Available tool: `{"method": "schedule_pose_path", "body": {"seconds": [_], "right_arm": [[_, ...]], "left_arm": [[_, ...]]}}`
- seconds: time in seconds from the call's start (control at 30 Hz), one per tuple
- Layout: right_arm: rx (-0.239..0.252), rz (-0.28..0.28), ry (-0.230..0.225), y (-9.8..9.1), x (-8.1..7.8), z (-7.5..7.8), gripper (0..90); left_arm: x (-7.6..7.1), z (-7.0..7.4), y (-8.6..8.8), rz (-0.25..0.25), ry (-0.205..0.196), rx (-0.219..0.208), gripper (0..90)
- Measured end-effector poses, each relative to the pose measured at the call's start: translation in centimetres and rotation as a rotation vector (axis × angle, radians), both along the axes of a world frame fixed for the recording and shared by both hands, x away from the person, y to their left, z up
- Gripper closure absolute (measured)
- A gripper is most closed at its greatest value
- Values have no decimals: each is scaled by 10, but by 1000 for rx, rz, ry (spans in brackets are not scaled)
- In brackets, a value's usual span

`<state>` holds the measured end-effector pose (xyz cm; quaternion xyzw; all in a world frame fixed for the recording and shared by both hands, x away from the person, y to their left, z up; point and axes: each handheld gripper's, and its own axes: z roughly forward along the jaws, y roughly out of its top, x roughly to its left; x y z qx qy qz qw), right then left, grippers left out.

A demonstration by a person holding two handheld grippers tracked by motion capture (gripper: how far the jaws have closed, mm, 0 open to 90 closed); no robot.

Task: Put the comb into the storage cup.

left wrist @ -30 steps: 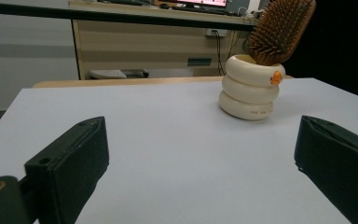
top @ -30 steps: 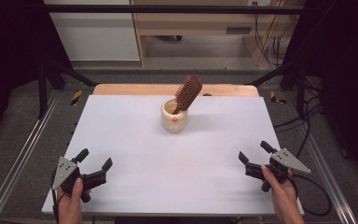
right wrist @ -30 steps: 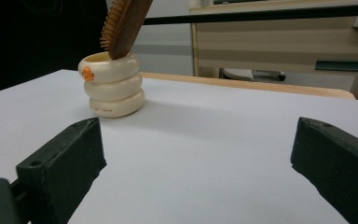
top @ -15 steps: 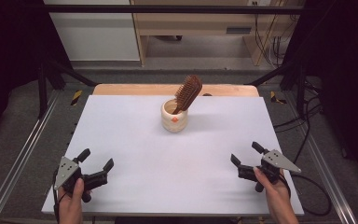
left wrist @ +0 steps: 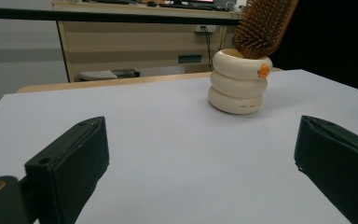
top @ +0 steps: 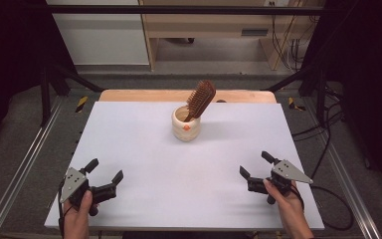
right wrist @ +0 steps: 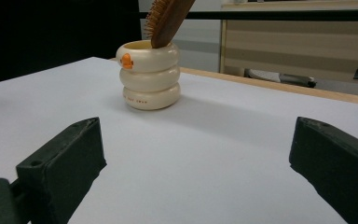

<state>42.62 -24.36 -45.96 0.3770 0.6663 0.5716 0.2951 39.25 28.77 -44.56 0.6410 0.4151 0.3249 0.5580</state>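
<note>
Landmark: the cream ringed cup (top: pixel 186 124) stands at the far middle of the white table (top: pixel 129 144), and every place below is called from it.

Hairbrush: a wooden hairbrush (top: pixel 200 99) sits handle-down in the cup, its bristled head leaning up and out over the rim. From the left gripper view the hairbrush (left wrist: pixel 262 25) tilts away to the right of the cup (left wrist: pixel 239 81); from the right gripper view its wooden back (right wrist: pixel 170 19) rises out of the cup (right wrist: pixel 149 74), which shows a small orange mark on its top ring.

Left gripper: down at the near-left corner, well apart from the cup, the left gripper (top: pixel 105 178) is held low over the table with its jaws spread wide and nothing between them.

Right gripper: at the near-right side, also well apart from the cup, the right gripper (top: pixel 256 164) points in toward it, jaws wide apart and empty.

Contact: none at all; bare white table lies between each gripper and the cup.

Progress: by my reading this is the very start, nothing lifted, nothing moved, the hairbrush resting in the cup untouched.

Left to do: the whole job, I'd judge; one gripper must close the gap to the cup, and probably take the hairbrush by its head while the other steadies the cup.
</note>
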Motion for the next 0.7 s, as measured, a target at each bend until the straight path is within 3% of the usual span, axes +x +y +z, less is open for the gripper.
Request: {"method": "schedule_pose_path", "body": {"seconds": [0.7], "right_arm": [[17,40,-1,11,9,-1,27]], "left_arm": [[0,0,-4,-30,-11,4,32]]}}
